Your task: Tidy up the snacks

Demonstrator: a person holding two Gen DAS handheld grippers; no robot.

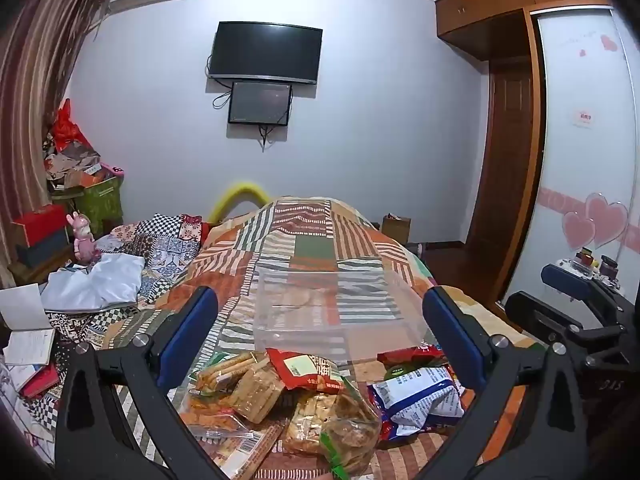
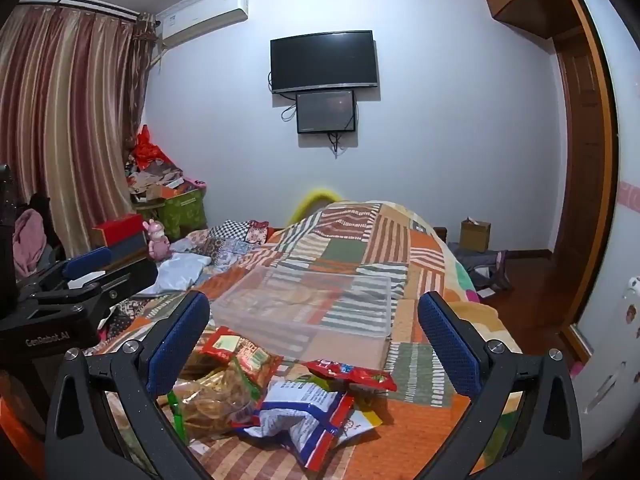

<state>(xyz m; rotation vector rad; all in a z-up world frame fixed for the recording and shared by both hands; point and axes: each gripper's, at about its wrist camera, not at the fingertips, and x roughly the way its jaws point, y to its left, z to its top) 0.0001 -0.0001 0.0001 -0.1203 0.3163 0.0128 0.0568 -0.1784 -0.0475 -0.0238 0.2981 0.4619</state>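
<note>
A pile of snack packets lies on the patchwork bedspread point(image 1: 312, 248) in front of both grippers. It includes a red-labelled packet point(image 1: 308, 370), biscuit packs point(image 1: 256, 394), a clear bag of fried snacks point(image 1: 352, 436) and a blue-and-white bag point(image 1: 420, 398). The blue-and-white bag point(image 2: 304, 416) and a red packet point(image 2: 352, 374) also show in the right wrist view. A clear plastic box point(image 1: 332, 300) stands just beyond the pile, also seen in the right wrist view point(image 2: 312, 304). My left gripper point(image 1: 320, 332) is open and empty above the pile. My right gripper point(image 2: 314, 340) is open and empty too.
Rumpled bedding and a white cloth point(image 1: 96, 280) lie at the left. A pink toy point(image 1: 84, 236) and boxes point(image 1: 100, 196) stand by the curtain. A wardrobe point(image 1: 584, 140) is at the right. The other gripper point(image 1: 580, 308) shows at the right edge.
</note>
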